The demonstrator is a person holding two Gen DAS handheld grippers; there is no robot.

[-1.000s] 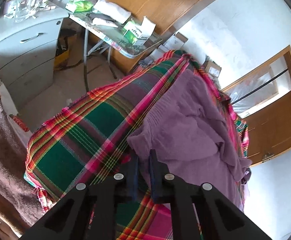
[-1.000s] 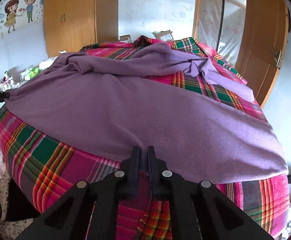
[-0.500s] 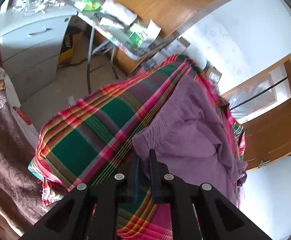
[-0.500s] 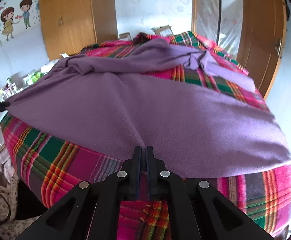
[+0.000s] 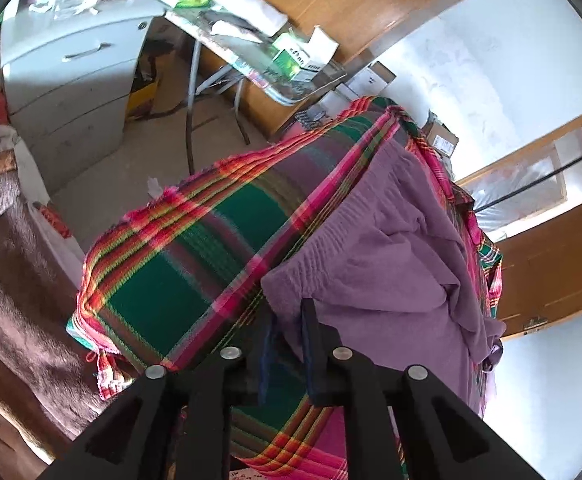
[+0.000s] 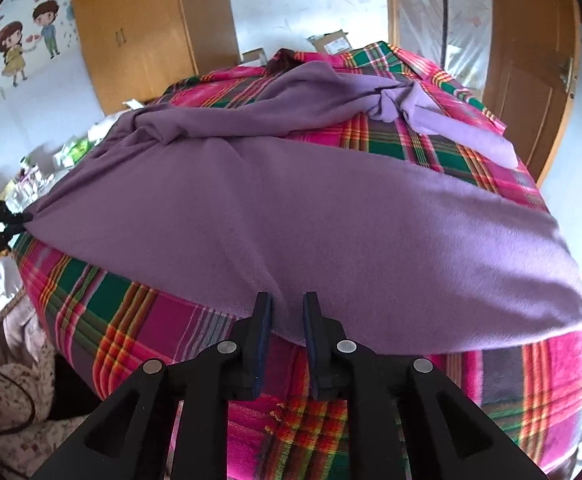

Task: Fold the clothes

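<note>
A purple fleece garment point(image 6: 311, 208) lies spread across a bed covered by a plaid blanket point(image 6: 131, 312). Its far part is bunched, with a paler twisted strip point(image 6: 463, 128) trailing right. My right gripper point(image 6: 287, 300) is at the near hem, its jaws slightly apart with the hem edge lying between them. In the right wrist view my left gripper point(image 6: 15, 224) pinches the garment's left corner, which is pulled to a point. In the left wrist view that gripper point(image 5: 289, 312) is shut on the ribbed corner of the garment point(image 5: 391, 264), just off the plaid blanket point(image 5: 179, 272).
Left of the bed stand a white drawer cabinet point(image 5: 71, 72) and a cluttered folding table point(image 5: 259, 52). A brown blanket point(image 5: 11, 280) hangs at the near left. A wooden door point(image 6: 531, 60) and a wardrobe point(image 6: 139, 32) stand beyond the bed. Floral cloth point(image 6: 7, 392) is at lower left.
My right gripper's fingers, pressed together on the hem before, have parted. The left gripper has kept its hold on the corner and shifted slightly outward from the bed.
</note>
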